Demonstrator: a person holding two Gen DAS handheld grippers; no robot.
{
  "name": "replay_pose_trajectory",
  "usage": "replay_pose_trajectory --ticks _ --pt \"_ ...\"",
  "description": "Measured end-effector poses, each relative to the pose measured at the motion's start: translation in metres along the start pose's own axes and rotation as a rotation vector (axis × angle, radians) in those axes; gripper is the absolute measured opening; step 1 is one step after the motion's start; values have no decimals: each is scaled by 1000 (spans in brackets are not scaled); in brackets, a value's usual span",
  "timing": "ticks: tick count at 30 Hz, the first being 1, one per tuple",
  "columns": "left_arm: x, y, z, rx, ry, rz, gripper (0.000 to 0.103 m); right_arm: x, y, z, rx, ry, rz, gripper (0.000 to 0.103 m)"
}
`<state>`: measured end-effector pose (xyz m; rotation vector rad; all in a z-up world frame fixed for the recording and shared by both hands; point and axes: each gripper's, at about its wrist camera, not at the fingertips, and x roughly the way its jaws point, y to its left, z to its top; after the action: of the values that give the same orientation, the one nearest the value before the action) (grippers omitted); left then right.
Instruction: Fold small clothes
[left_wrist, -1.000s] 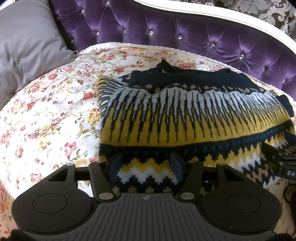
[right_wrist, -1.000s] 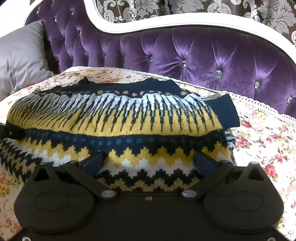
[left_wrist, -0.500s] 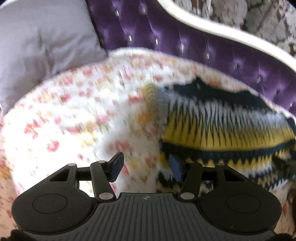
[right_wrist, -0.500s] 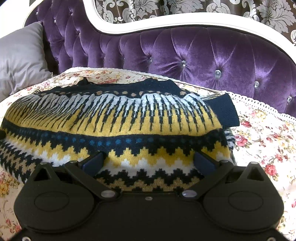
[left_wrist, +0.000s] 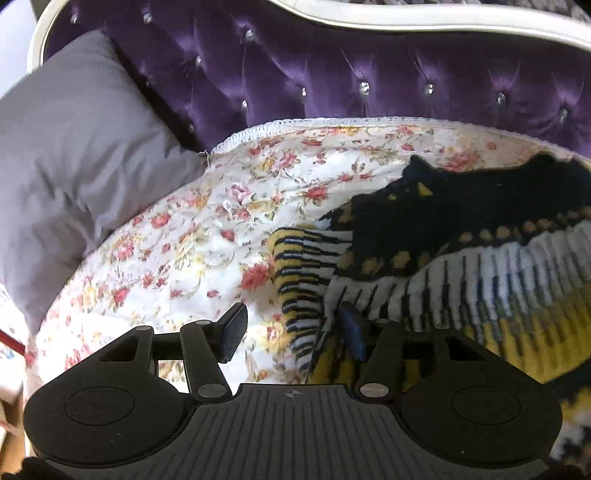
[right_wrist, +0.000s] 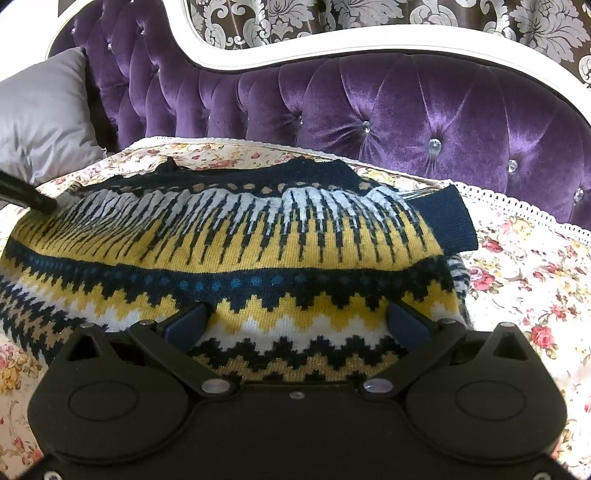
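One patterned knit sweater (right_wrist: 229, 240) is counted, laid on one floral bedspread (left_wrist: 192, 236). One grey pillow (left_wrist: 66, 177) is seen beside one purple tufted headboard (right_wrist: 406, 110). Two grippers are counted, left gripper (left_wrist: 293, 328) and right gripper (right_wrist: 295, 323), each fitted with two fingers.

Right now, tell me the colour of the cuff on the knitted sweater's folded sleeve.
Plain dark navy cuff, shown best in the right wrist view, on the patterned knitted sweater.
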<state>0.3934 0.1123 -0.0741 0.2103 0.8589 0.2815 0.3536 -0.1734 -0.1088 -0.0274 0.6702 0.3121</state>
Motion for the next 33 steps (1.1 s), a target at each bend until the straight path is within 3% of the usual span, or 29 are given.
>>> replay_pose_trajectory --ticks 4,9,12,18,22,26,33 --pt "-26 1 2 -32 -29 -14 51 -1 -2 -1 12 -6 8 103" --pt "-59 -18 15 -58 -73 -128 51 -3 -7 -2 43 -20 31 103" --pt "-61 -43 21 -48 -51 -212 51 -5 -11 -3 68 -31 52 103" --pt "-35 -87 28 -37 45 -260 51 -6 -19 -3 116 -49 94 103" --pt "-14 -105 25 -24 111 -234 54 -9 -28 -3 166 -67 137 103" --pt "-13 -111 23 -3 103 -203 55 -11 -41 -5 238 -89 195 103" --pt "-6 -104 23 -36 144 -251 56 -21 -65 0 388 -87 292 102"
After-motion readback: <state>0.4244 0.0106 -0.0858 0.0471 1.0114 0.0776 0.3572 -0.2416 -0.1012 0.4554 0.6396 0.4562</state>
